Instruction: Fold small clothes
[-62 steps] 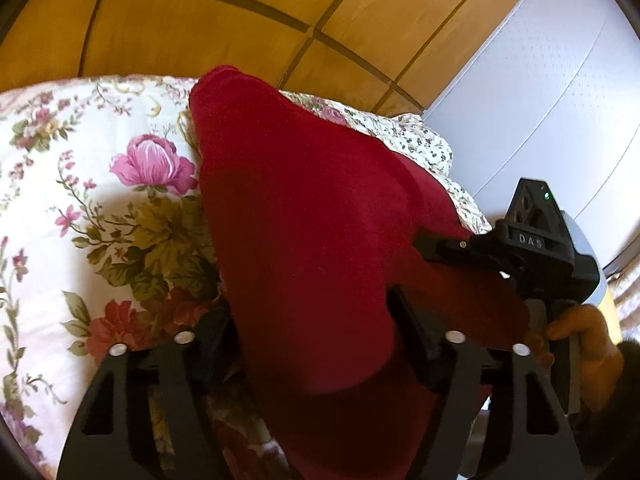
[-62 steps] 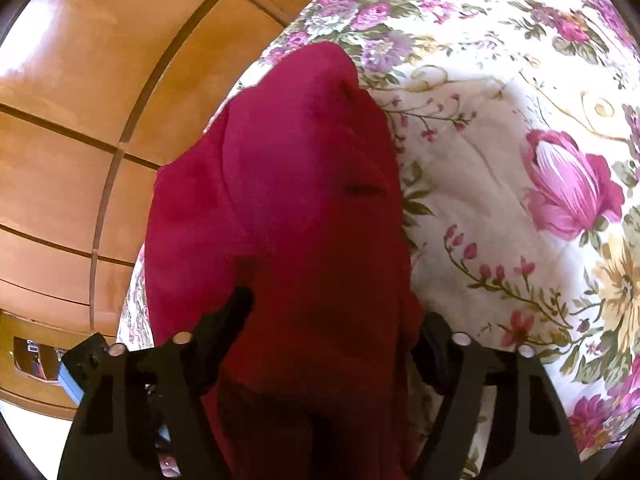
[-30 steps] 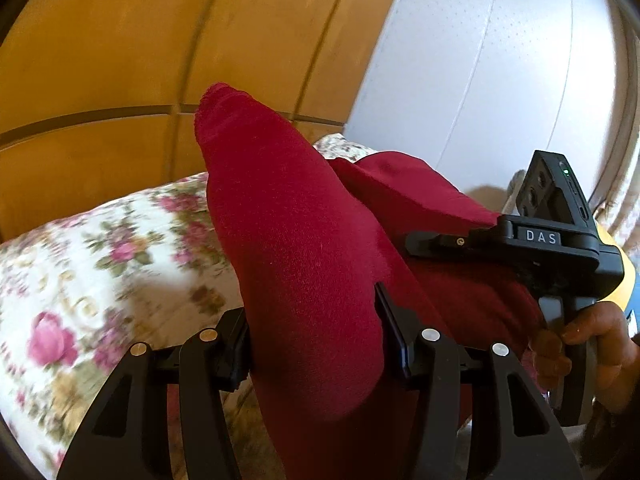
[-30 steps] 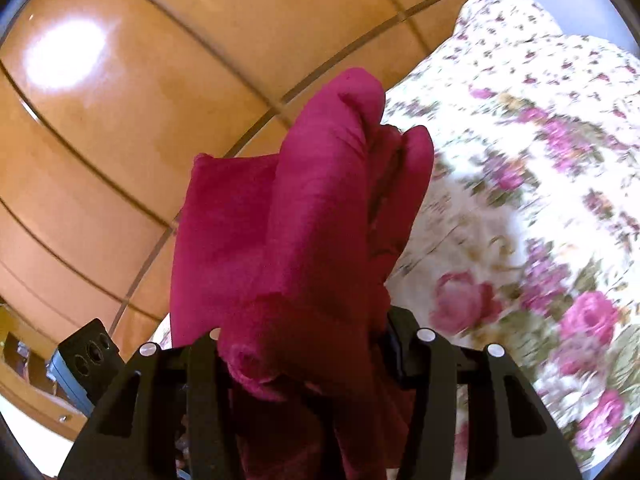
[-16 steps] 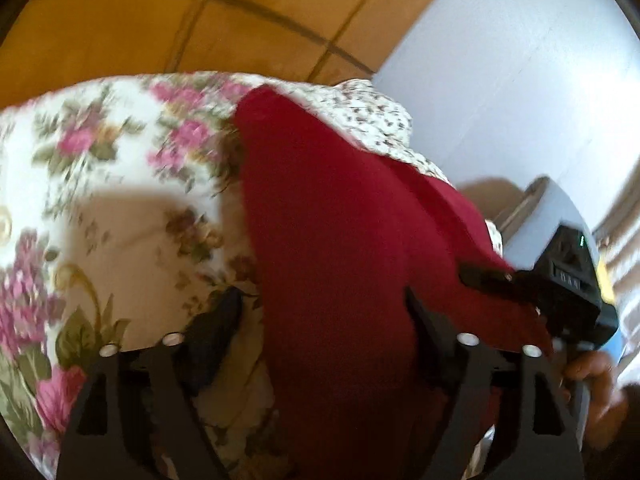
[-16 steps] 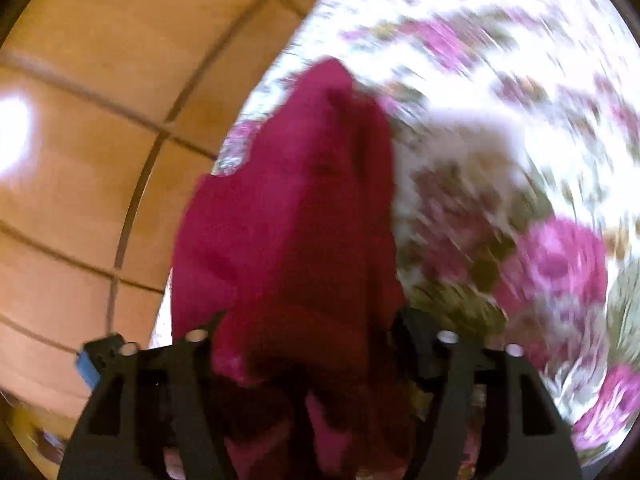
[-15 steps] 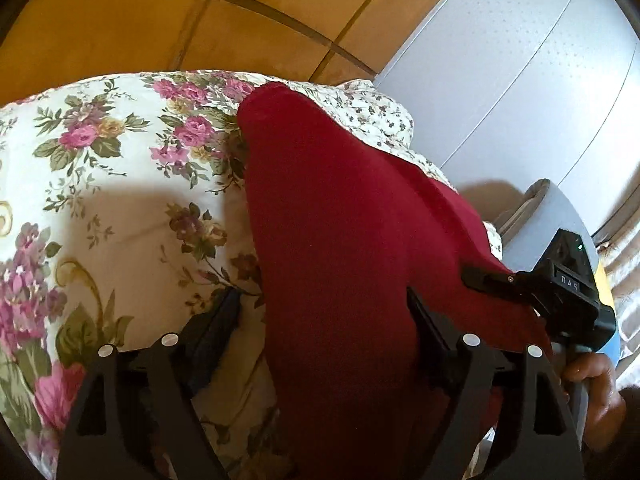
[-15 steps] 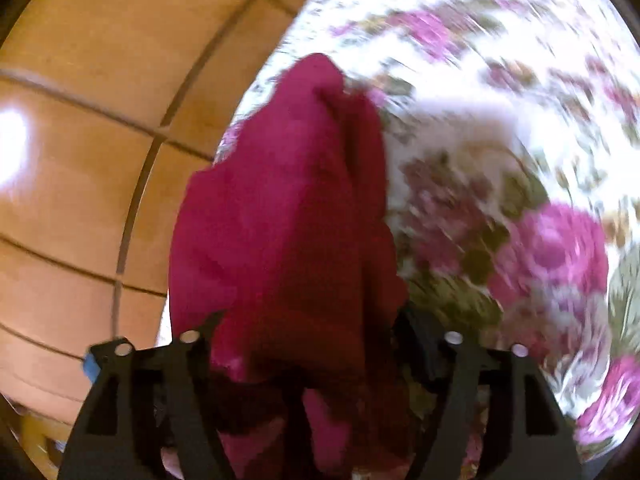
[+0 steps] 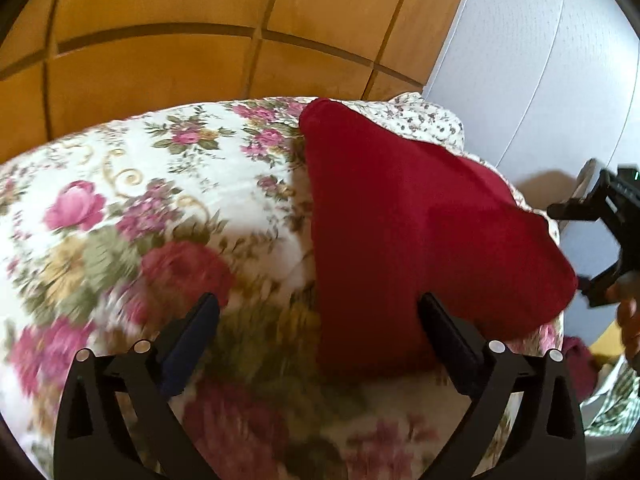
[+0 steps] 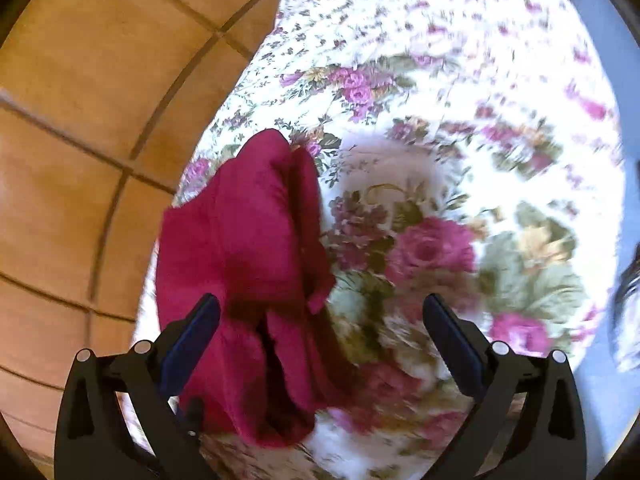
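The red garment [image 9: 404, 236] lies folded on the floral quilt [image 9: 160, 200], resting w/ its far corner toward the wooden wall panels [image 9: 160, 72] and its wide near edge toward the camera. Left gripper [image 9: 318, 338]: jaws have just been opening and now stand wide apart; the garment's near edge sits between them on the right side, close by the right finger, but the pads don't press on it, and the left finger is over bare quilt, well clear of the cloth. Right gripper [image 10: 320, 338]: jaws have also just been opening, now spread wide; in the right wrist view the red garment [image 10: 248, 272] shows as a bunched, layered fold w/ 2 or 3 lobes, lying toward the left finger and partly behind it, not clamped, while the right finger is over the floral quilt [image 10: 480, 160] only. In the left wrist view the right gripper's body [image 9: 612, 216] shows at the right edge, just past the garment's right corner, w/ part of a person's hand [image 9: 628, 316] under it. A white-grey wall [image 9: 540, 60] stands behind the bed's far right corner. Some checked fabric [image 9: 616, 396] shows at the lower right off the quilt; can't tell what it is. Near parts of the quilt are motion-blurred in both views. No containers in view.
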{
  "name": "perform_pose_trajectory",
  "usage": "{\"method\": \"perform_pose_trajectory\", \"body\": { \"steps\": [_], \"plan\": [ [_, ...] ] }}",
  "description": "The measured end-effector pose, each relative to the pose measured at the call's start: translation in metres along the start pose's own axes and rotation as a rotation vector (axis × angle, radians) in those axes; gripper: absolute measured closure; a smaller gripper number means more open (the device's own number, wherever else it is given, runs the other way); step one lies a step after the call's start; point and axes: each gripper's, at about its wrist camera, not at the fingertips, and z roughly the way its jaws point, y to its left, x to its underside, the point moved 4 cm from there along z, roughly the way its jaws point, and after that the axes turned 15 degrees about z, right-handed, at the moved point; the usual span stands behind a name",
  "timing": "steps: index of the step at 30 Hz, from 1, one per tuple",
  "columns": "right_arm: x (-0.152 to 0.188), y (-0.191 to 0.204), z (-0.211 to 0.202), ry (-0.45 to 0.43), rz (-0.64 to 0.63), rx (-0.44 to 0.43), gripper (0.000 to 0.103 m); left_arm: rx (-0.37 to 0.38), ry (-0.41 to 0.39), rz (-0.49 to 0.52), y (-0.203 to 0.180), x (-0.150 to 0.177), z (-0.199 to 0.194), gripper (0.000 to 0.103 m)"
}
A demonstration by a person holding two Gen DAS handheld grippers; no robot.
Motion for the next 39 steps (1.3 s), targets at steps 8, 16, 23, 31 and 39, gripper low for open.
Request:
{"method": "perform_pose_trajectory", "body": {
  "steps": [8,16,23,31,39],
  "plan": [
    [0.046,0.003,0.013,0.053,-0.159,0.097,0.002,-0.026,0.044,-0.013,-0.003,0.028,-0.019,0.004],
    [0.059,-0.030,0.004,0.064,0.015,0.052,0.002,-0.076,0.028,0.044,-0.017,0.047,-0.060,0.004],
    [0.102,-0.008,-0.037,-0.060,-0.164,0.014,0.002,-0.206,0.008,0.068,-0.021,0.047,-0.103,0.004],
    [0.152,0.012,-0.088,-0.382,-0.404,0.047,0.002,-0.280,-0.052,0.064,-0.034,0.036,-0.157,0.004],
    [0.193,0.008,-0.108,-0.497,-0.480,0.060,0.002,-0.370,-0.071,0.102,-0.049,0.032,-0.190,0.004]
  ]
}}
